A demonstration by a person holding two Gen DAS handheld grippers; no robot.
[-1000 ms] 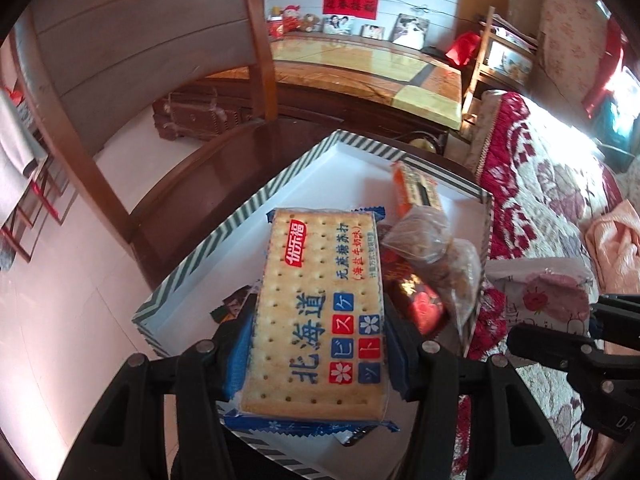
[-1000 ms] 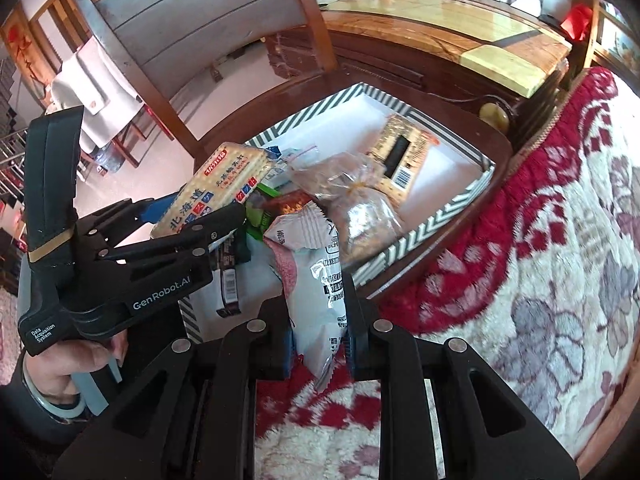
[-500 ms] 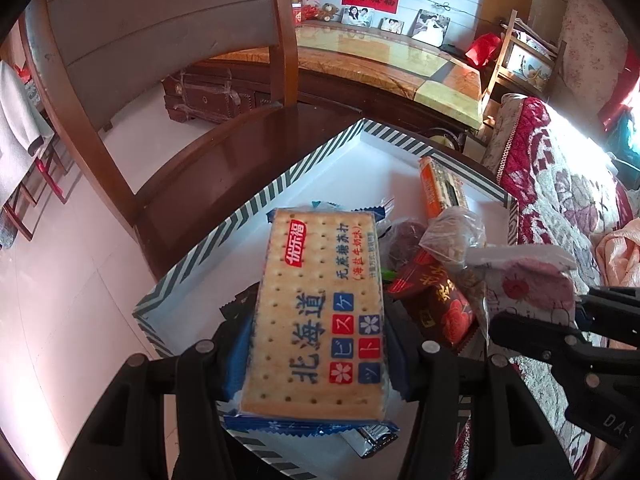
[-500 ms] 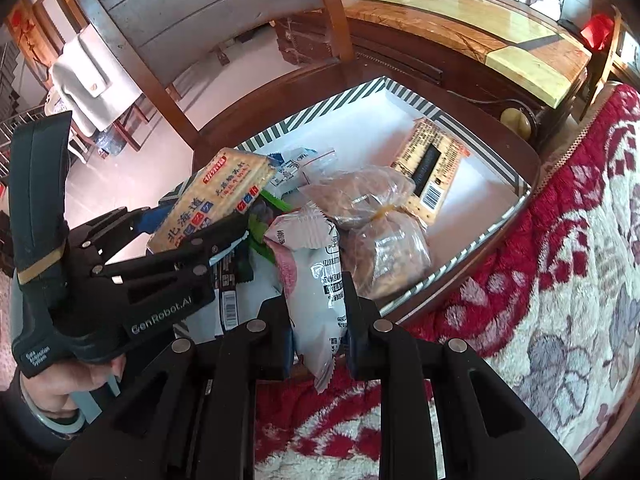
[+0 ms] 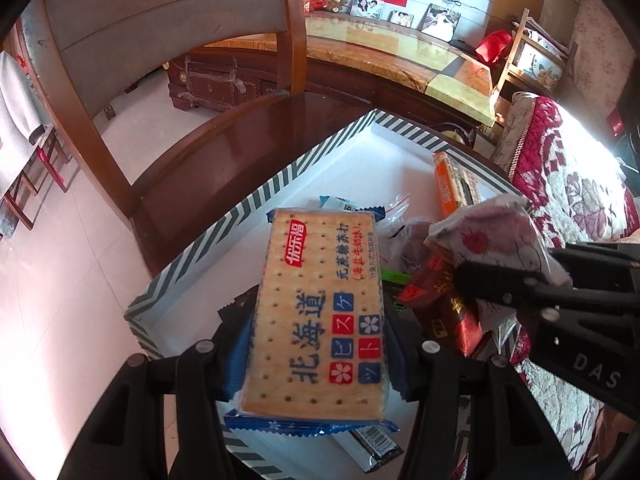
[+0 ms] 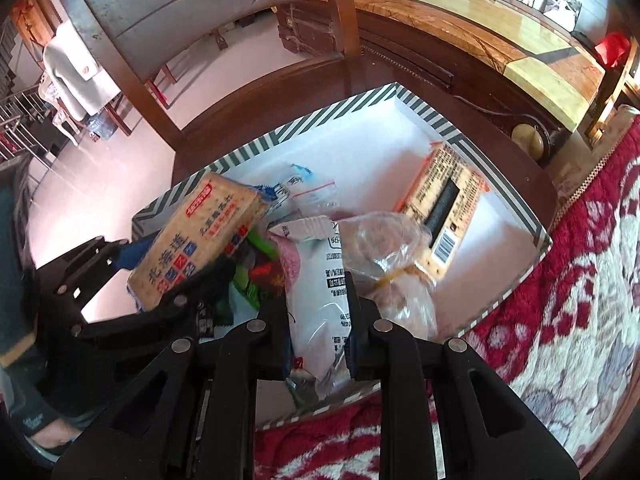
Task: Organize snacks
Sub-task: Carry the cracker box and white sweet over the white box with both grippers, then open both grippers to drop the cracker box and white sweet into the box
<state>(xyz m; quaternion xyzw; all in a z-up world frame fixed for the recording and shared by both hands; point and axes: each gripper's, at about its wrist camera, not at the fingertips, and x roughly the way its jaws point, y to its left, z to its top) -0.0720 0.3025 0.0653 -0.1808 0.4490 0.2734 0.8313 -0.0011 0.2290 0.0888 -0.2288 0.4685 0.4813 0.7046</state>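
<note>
Left gripper (image 5: 320, 344) jaws clamped on cracker pack (image 5: 320, 312) above striped box's (image 5: 240, 208) near-left corner. Right gripper (image 6: 318, 320) jaws pinching white snack bag (image 6: 320, 300); barcode side seen only from right wrist.

I see a tan, dot-pricked cracker pack (image 5: 318, 312) w/ blue wrapper edges, dark blue lettering & red/blue squares, over a white box (image 5: 256, 204) w/ dark green-and-white striped rim. White snack bag (image 6: 320, 292) has black print & a pink patch; orange packet (image 6: 444, 208) has a black panel. Blanket (image 6: 560, 320) is red w/ cream/grey floral pattern; both grippers black.
</note>
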